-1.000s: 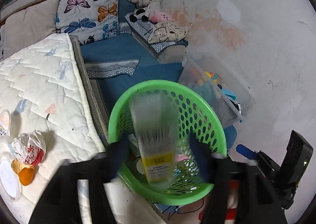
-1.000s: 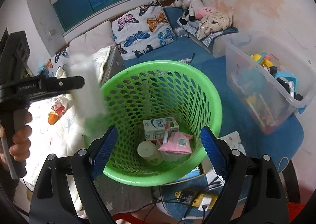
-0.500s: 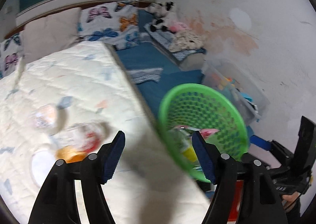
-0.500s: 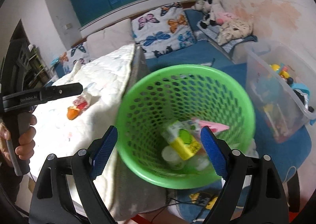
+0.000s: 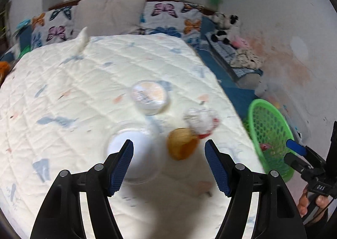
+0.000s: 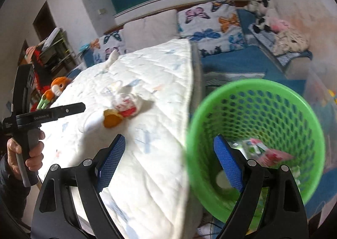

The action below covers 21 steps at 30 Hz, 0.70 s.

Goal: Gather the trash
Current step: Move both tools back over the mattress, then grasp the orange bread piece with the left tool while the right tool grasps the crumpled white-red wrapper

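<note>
Four bits of trash left on the quilted bed: lidded cup, white lid, orange cup, crumpled wrapper. Left gripper released, empty, above them; right gripper released, empty, beside green basket. Best to centre on the orange cup, descend, clench gently.

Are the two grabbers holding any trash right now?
No. The left gripper is open and empty above the trash on the quilt. The right gripper is open and empty too, by the green basket.
</note>
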Motion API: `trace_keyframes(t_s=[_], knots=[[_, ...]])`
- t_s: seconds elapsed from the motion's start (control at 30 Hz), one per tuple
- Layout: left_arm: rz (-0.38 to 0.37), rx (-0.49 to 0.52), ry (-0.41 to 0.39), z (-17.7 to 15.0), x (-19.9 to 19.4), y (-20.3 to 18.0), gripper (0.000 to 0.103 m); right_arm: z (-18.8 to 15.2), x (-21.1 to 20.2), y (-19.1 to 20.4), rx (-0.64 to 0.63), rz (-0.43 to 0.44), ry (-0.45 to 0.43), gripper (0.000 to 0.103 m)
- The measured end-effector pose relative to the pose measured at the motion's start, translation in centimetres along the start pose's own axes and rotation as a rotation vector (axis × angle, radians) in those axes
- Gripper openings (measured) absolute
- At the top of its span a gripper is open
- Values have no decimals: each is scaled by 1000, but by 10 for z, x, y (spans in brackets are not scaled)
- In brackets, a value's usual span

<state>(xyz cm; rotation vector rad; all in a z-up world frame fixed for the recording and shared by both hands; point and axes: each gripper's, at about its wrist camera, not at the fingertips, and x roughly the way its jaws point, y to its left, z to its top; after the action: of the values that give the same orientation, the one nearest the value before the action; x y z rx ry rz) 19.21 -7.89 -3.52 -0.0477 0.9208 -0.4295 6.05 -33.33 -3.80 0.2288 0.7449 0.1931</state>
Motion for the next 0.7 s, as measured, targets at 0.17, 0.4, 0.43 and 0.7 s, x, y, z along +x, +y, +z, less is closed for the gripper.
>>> trace_keyframes(t_s=[0.17,0.4,0.43,0.7], knots=[[30,-37,-1,-7,-5,27,68,16,26,19,-12,67,23,86],[51,-62,7,-18,-6,47,68,33,72,45,-59,111,67,85],[51,-66,7,-18,-6,48,68,35,78,47,-63,115,71,85],[52,-62,8,-20,-5,51,68,46,119,57,-53,117,99,83]])
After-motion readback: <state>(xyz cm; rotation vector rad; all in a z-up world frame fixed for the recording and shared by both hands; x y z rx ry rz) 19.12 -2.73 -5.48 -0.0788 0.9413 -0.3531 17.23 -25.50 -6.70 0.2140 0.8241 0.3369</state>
